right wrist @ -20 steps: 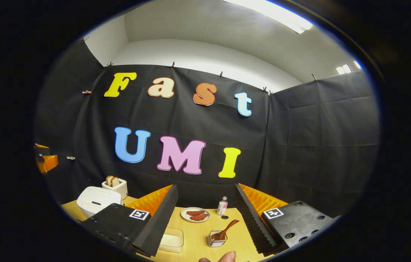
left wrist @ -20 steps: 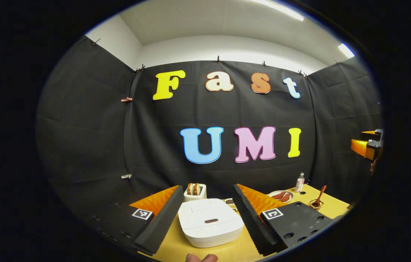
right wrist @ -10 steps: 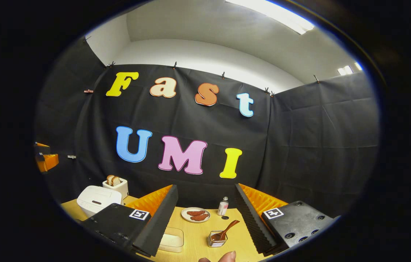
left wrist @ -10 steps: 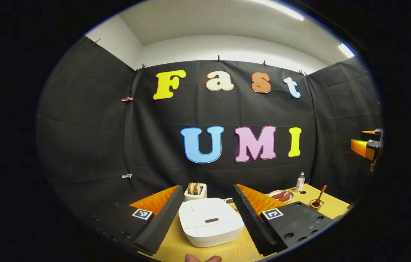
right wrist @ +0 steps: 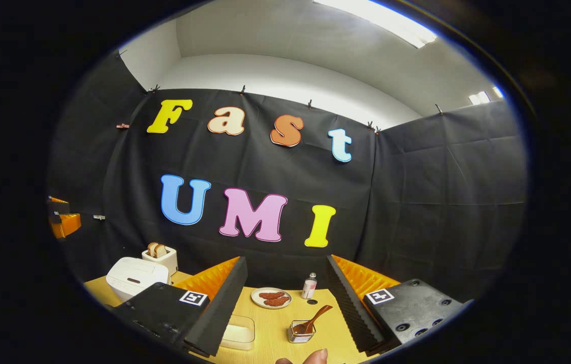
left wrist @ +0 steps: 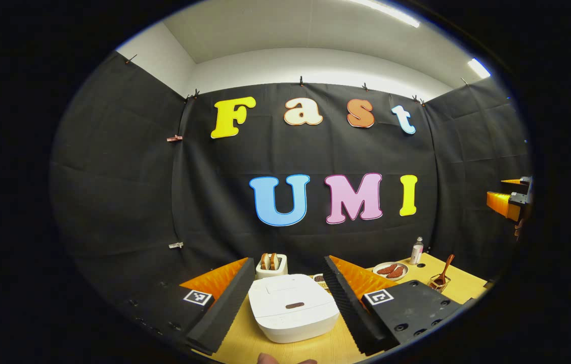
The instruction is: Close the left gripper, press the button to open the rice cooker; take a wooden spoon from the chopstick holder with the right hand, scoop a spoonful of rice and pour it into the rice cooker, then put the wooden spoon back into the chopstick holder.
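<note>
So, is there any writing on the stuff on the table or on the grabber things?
None can be read.
Rice cooker: no words can be made out on its lid.
Bottle: its label is too small to read.
Square markers: black-and-white patterns, not words or numbers.

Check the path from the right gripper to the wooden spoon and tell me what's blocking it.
Nothing visible blocks it. In the right gripper view the right gripper is open, and the wooden spoon stands tilted in the chopstick holder straight ahead between its fingers. The plate and bottle sit farther back, the clear container off to the left.
</note>
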A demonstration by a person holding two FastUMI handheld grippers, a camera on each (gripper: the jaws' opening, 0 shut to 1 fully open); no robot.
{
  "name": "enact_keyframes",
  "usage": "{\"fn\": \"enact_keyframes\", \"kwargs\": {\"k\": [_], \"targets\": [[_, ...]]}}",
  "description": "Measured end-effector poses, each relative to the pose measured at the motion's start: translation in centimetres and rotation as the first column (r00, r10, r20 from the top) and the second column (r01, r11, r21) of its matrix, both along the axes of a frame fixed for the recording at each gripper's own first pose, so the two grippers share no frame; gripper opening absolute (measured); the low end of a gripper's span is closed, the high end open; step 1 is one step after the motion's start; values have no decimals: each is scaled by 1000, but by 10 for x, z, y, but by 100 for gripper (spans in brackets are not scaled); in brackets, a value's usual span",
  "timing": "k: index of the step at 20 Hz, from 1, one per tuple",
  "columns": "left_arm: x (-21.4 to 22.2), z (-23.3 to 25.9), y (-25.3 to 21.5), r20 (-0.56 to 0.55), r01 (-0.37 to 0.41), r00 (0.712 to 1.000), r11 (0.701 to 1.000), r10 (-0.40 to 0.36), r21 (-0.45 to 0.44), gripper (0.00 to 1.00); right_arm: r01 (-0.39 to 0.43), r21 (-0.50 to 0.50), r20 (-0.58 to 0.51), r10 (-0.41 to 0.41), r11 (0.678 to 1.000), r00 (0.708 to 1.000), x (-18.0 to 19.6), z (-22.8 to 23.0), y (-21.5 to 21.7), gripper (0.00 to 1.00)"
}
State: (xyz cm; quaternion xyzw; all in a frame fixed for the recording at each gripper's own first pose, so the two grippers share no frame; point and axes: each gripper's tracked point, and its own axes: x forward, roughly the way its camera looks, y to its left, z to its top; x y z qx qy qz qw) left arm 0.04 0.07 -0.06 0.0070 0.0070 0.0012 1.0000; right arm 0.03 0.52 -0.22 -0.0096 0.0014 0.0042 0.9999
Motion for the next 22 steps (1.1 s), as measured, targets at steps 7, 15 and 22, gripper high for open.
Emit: {"fn": "enact_keyframes", "kwargs": {"k": [7,15,22], "targets": [[2,2,2,5,27,1000,1000,-27,-6,89,5,-9,5,-5,1000,1000,4,1,-2,97],[46,-29,-2,-77,118,989,988,-126,-102,8,17,-25,14,-17,1000,1000,11,2,-9,97],[116,-124,-9,-328,222,900,949,-289,-225,7,74,-29,5,-74,997,997,12,-3,-29,97]]}}
